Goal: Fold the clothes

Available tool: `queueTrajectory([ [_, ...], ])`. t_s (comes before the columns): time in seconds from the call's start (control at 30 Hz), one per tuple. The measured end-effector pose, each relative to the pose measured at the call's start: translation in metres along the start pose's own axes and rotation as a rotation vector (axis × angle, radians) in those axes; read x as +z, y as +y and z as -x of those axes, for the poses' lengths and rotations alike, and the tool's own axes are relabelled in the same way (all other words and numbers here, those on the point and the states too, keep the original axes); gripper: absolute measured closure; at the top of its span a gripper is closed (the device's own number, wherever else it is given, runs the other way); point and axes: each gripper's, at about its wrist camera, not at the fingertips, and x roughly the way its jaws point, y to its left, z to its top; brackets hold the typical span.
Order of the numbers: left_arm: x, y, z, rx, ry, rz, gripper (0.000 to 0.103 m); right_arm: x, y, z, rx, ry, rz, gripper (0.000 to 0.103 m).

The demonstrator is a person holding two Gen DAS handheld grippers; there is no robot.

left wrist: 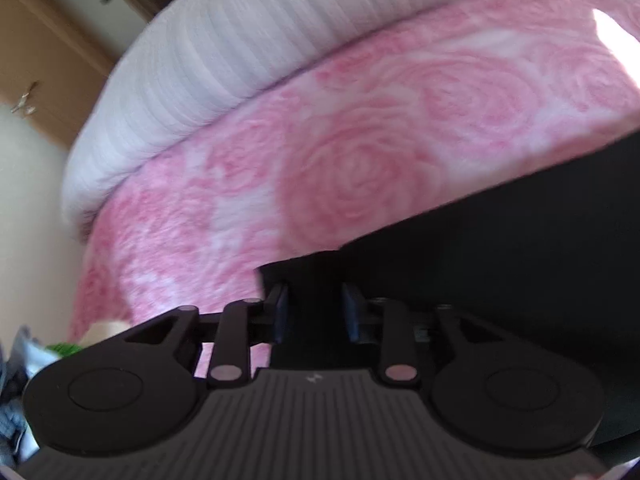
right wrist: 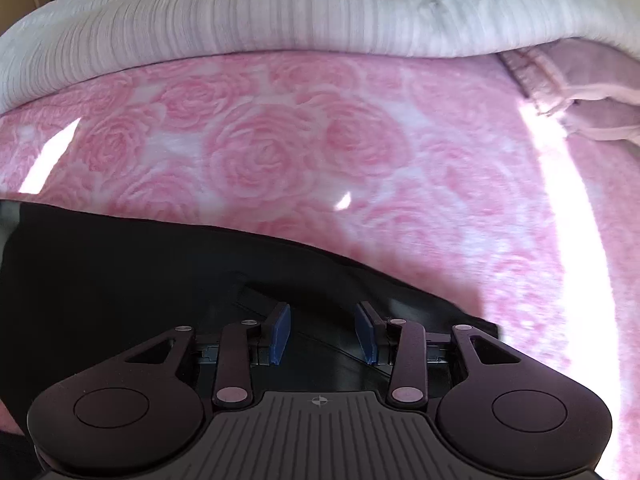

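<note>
Left tool (left wrist: 314,312): jaws partly apart, blue pads (left wrist: 282,312) clear of each other; black cloth lies under and between them, but the blurred picture does not show the pads pressing on it, so I cannot tell if it is gripped.
Right tool (right wrist: 324,334): jaws about half open, blue pads (right wrist: 280,332) standing apart with a visible gap; they hover over the black cloth and hold nothing.
Black garment (right wrist: 120,280): spread flat on the bed, dark and smooth, a seam or fold line running beneath the right tool; in the left wrist view its straight edge crosses the lower right of the picture and its corner lies just ahead of the left tool.
Pink rose blanket (right wrist: 260,152): covers the bed under the garment, with bright streaks of sunlight on it.
White ribbed cover (right wrist: 240,12): bunched along the far side of the blanket.
Mauve cloth (right wrist: 580,88): crumpled with a hemmed edge, far right, well apart from the garment.
Wooden cabinet (left wrist: 36,60): beyond the bed, left wrist view.
</note>
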Motion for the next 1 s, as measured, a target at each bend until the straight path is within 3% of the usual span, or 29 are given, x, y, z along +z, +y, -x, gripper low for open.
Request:
queueTrajectory([
  [0.07,-0.005,0.022,0.009,0.063,0.011,0.141,0.076,-0.008,-0.009,0.017,-0.028,-0.015,-0.032,0.063],
  [0.13,-0.020,0.042,0.029,0.076,0.014,0.289,0.076,-0.026,-0.015,0.041,-0.056,-0.030,-0.081,0.063],
  [0.27,-0.067,0.044,0.091,-0.072,0.038,0.376,0.077,-0.081,-0.016,0.082,-0.105,0.001,-0.142,0.063],
  [0.4,-0.147,0.038,0.158,-0.293,0.201,0.532,0.071,-0.147,-0.023,0.109,-0.104,0.097,-0.292,0.062],
  [0.43,-0.170,0.037,0.173,-0.310,0.246,0.576,0.071,-0.164,-0.028,0.113,-0.103,0.123,-0.349,0.061],
  [0.63,-0.291,0.047,0.249,-0.257,0.440,0.885,0.067,-0.237,-0.076,0.128,-0.088,0.185,-0.730,0.052],
  [0.73,-0.332,0.059,0.272,-0.194,0.443,1.096,0.060,-0.260,-0.103,0.129,-0.069,0.175,-0.876,0.049],
  [0.93,-0.369,0.055,0.277,-0.134,0.418,1.318,0.053,-0.296,-0.142,0.126,-0.005,0.115,-1.024,0.046],
  [1.0,-0.373,0.046,0.272,-0.104,0.402,1.336,0.050,-0.308,-0.156,0.125,0.035,0.086,-1.077,0.045],
])
